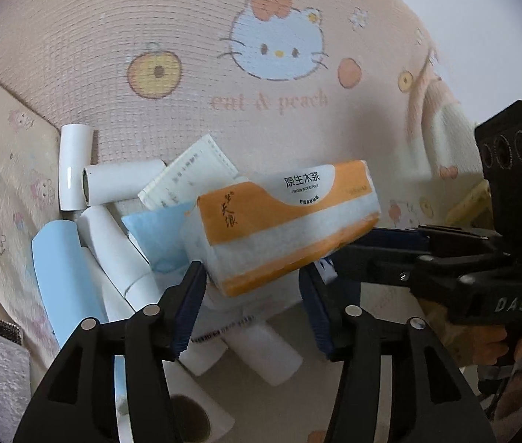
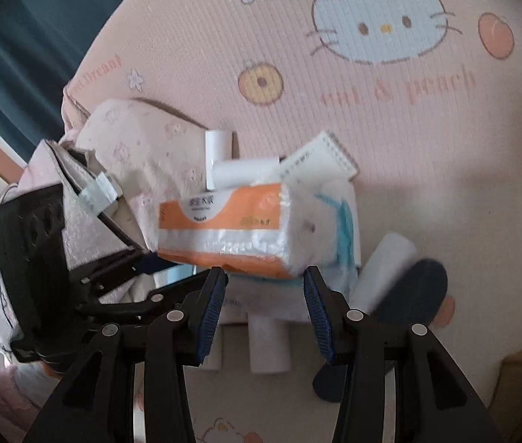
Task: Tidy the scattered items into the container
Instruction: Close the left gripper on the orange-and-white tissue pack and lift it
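Left jaws: the left gripper [image 1: 250, 271] stands wide open. The lower end of the tissue pack [image 1: 283, 221] sits between its blue pads [image 1: 187, 306], close to both tips, but no squeeze shows.
Right jaws: the right gripper [image 2: 264, 273] is partly open, its tips flanking the pack's lower edge. I cannot tell whether the pads press on it. In the left wrist view the right gripper [image 1: 356, 247] reaches the pack's right end from the side, one finger above that corner and one below.
Tissue pack: an orange-and-white soft pack of tissues [image 2: 224, 229], tilted, raised over the pile and slightly blurred.
Left gripper from the right: its fingers [image 2: 150, 258] point at the pack's left end.
Pile under the pack: white paper rolls [image 1: 124, 181], one lying across the foot of a standing roll [image 1: 74, 166], a pale blue roll [image 1: 58, 265], a printed paper slip [image 1: 190, 173] and a light blue packet [image 1: 157, 232], all heaped and touching.
Mat: a pink cartoon-cat mat [image 1: 150, 37] carries the pile, near its left edge.
Container: a cream flower-printed fabric bag [image 2: 142, 155] lies just beside the pile. Its contents cannot be made out.
Other: a dark blue oval thing [image 2: 408, 295] lies against a roll on the right. A hand [image 1: 482, 339] grasps the right gripper's handle.
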Demonstrator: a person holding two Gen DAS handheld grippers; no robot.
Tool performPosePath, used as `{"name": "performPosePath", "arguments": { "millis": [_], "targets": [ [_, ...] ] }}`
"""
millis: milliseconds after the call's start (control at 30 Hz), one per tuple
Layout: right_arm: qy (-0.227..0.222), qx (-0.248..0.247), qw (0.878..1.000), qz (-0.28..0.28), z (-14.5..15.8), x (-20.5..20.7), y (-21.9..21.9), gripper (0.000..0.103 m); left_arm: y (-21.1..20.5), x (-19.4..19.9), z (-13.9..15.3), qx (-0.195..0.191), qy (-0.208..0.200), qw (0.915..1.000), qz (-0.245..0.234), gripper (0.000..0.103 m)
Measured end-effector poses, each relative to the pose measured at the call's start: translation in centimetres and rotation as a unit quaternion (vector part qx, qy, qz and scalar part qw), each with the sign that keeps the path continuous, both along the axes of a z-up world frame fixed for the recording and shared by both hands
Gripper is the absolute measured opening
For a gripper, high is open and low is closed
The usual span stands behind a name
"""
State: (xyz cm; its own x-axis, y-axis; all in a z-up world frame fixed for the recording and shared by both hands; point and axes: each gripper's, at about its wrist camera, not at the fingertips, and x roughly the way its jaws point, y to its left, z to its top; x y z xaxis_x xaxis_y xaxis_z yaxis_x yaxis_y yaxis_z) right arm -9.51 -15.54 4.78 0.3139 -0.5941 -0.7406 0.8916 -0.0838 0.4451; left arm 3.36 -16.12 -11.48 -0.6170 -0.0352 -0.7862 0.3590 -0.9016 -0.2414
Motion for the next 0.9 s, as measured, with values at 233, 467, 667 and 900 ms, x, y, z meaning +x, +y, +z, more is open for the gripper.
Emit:
{"name": "performPosePath", "arguments": {
  "millis": [233, 467, 667, 900],
  "targets": [
    [-0.006, -0.008, 1.0, 0.007, 0.6, 0.5, 1.5, 0.046, 0.7, 1.2, 0.7, 0.042, 0.002, 0.9991, 0.004, 0.066],
    [-0.039, -0.02, 0.999, -0.023, 0.5, -1.6, 2.4, 0.05, -0.5, 2.0, 0.5, 0.101, 0.027, 0.9941, 0.029, 0.051],
    [-0.021, -0.016, 1.0, -0.015, 0.5, -1.3, 2.4, 0.047, 1.1, 1.3, 0.3, 0.037, 0.011, 0.9992, 0.014, 0.047],
    [-0.023, -0.019, 0.999, -0.027, 1.5, -2.1, 2.1, 0.049, 1.2, 0.6, -0.7, -0.02, -0.034, 0.999, 0.019, 0.044]
  ]
}}
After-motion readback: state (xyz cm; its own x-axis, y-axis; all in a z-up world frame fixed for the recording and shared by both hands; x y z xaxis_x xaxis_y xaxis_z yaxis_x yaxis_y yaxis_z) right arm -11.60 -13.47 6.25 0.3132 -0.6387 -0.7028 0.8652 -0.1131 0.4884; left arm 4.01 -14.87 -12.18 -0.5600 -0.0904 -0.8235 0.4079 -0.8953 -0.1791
